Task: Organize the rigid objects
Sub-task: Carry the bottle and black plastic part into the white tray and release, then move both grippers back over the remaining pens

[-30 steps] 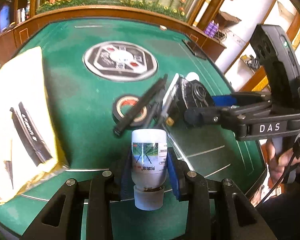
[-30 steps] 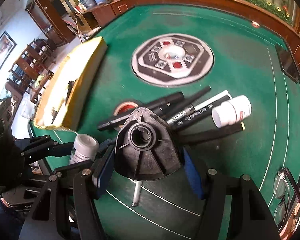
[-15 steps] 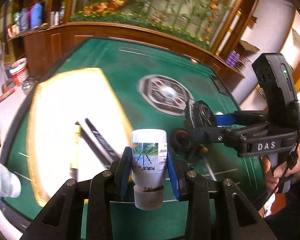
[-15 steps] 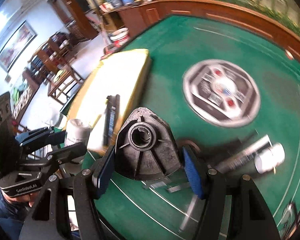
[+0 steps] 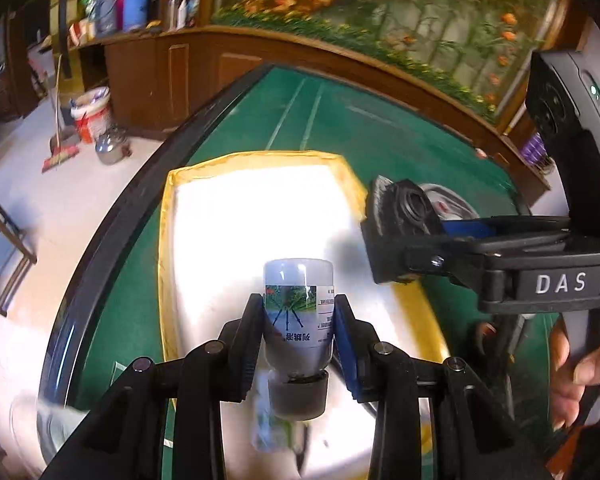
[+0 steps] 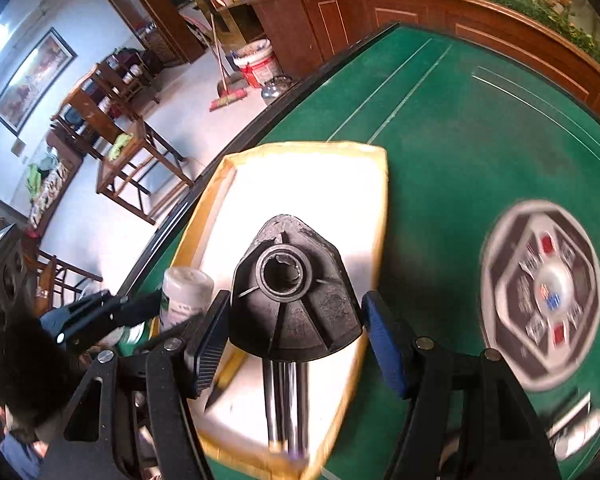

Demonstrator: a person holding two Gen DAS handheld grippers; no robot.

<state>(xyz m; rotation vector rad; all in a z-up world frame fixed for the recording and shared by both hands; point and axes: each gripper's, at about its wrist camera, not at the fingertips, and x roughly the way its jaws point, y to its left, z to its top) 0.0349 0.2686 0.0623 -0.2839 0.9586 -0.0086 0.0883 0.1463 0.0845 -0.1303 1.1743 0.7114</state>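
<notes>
- Fingers of the left gripper (image 5: 298,336) are clamped on a small white bottle (image 5: 299,312), cap toward the camera, held above the yellow-rimmed box (image 5: 260,159) on the green desk (image 5: 380,128).
- Fingers of the right gripper (image 6: 292,340) pinch a black plastic base (image 6: 294,292) with a chrome tube under it — also above the box.
- Handling, as a judgement: the bottle looks light, stiff and smooth, so a squeeze across its labelled middle suits it; nearer the cap it could slip.
- The base seems rigid and heavier, with sloped ribbed sides; gripping low across its widest part should stop it tipping.
- Hard to make out: the box interior is washed out by glare, so its contents and depth cannot be read.
- Blur smears the round emblem (image 6: 540,296) and the pale items at the right wrist view's lower right edge.
</notes>
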